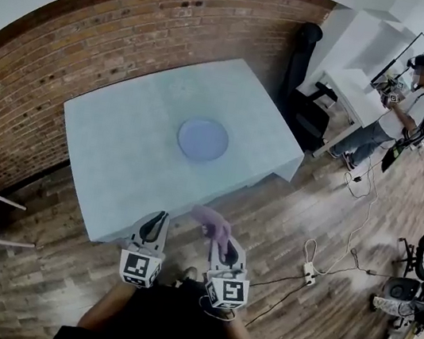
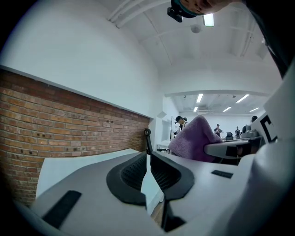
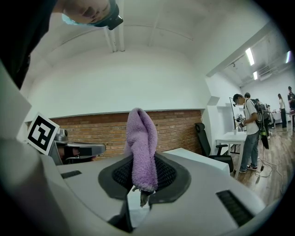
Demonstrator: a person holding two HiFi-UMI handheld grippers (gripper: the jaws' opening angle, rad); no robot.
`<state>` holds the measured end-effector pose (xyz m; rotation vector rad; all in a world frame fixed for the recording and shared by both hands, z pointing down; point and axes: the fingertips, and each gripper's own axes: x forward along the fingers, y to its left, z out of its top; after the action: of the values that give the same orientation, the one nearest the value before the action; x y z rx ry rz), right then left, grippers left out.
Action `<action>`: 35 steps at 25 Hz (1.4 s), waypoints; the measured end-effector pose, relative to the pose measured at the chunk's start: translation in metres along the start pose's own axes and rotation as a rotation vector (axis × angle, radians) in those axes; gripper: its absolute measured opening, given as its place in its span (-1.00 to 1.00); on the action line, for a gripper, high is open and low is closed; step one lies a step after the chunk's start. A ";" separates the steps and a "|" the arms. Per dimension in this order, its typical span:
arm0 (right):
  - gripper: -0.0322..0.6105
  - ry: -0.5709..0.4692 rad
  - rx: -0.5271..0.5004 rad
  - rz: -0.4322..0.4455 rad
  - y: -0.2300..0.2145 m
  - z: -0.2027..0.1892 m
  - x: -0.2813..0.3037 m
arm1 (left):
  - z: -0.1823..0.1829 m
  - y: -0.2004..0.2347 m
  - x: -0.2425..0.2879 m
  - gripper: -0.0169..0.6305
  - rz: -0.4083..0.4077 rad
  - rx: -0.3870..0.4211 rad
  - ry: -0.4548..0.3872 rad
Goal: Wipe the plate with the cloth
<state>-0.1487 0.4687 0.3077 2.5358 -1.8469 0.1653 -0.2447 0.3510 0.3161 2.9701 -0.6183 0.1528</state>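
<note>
The right tongs [image 1: 223,247] pinch the cloth [image 1: 211,222]. The left tongs [image 1: 156,221] are closed on nothing. The plate [image 1: 202,139] sits on the desk [image 1: 119,149], well ahead. The person should reach forward, lay the cloth flat, then rub gently in circles.

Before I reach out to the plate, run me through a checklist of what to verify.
1. Grip: ok. The right tool is shut on the purple cloth, which stands up out of the jaws.
2. Spare side: ok. The left tool is shut with nothing between its jaws.
3. Target: ok. The plate lies flat and alone near the middle of the table.
4. Reach: not ok. Both tools are at the table's near edge, short of the plate.
5. Dirt: cannot tell. The plate shows too small for any to be seen.
</note>
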 end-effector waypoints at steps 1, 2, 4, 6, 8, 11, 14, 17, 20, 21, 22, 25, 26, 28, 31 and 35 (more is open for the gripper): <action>-0.66 0.000 0.000 0.005 -0.004 -0.001 0.000 | -0.001 -0.002 0.003 -0.79 0.007 0.000 0.002; -0.66 0.002 0.001 0.009 -0.008 -0.003 0.000 | -0.003 -0.004 0.007 -0.79 0.014 0.001 0.002; -0.66 0.010 0.006 0.019 -0.016 -0.007 -0.004 | -0.004 -0.012 0.010 -0.79 0.024 -0.001 0.001; -0.66 0.013 0.010 0.034 -0.023 -0.009 -0.006 | -0.004 -0.019 0.012 -0.79 0.036 -0.001 0.004; -0.66 0.012 0.017 0.049 -0.032 -0.010 -0.005 | -0.006 -0.024 0.016 -0.79 0.053 -0.001 0.012; -0.66 0.012 0.024 0.067 -0.046 -0.009 -0.006 | -0.009 -0.033 0.022 -0.79 0.081 -0.011 0.017; -0.66 0.000 0.022 0.093 -0.059 -0.009 -0.004 | -0.011 -0.041 0.030 -0.79 0.102 -0.013 0.012; -0.66 -0.002 0.018 0.112 -0.067 -0.011 0.000 | -0.012 -0.046 0.035 -0.79 0.115 -0.014 0.012; -0.66 0.000 0.022 0.114 -0.072 -0.012 0.003 | -0.014 -0.048 0.037 -0.79 0.119 -0.016 0.019; -0.66 0.002 0.024 0.113 -0.072 -0.012 0.005 | -0.015 -0.047 0.039 -0.79 0.118 -0.015 0.021; -0.66 0.002 0.024 0.113 -0.073 -0.012 0.008 | -0.016 -0.046 0.041 -0.79 0.117 -0.014 0.022; -0.66 0.002 0.016 0.108 -0.071 -0.013 0.020 | -0.017 -0.037 0.051 -0.79 0.106 -0.017 0.025; -0.66 0.003 0.011 0.105 -0.071 -0.013 0.025 | -0.017 -0.033 0.056 -0.79 0.101 -0.022 0.024; -0.66 0.009 0.004 0.097 -0.072 -0.012 0.038 | -0.017 -0.023 0.068 -0.79 0.093 -0.027 0.022; -0.66 0.019 0.001 0.086 -0.072 -0.010 0.055 | -0.016 -0.009 0.084 -0.79 0.084 -0.031 0.026; -0.66 0.040 -0.003 0.067 -0.078 -0.012 0.087 | -0.016 0.013 0.112 -0.79 0.069 -0.042 0.040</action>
<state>-0.0497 0.4111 0.3316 2.4517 -1.9172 0.2119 -0.1493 0.2972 0.3460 2.8992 -0.7109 0.2024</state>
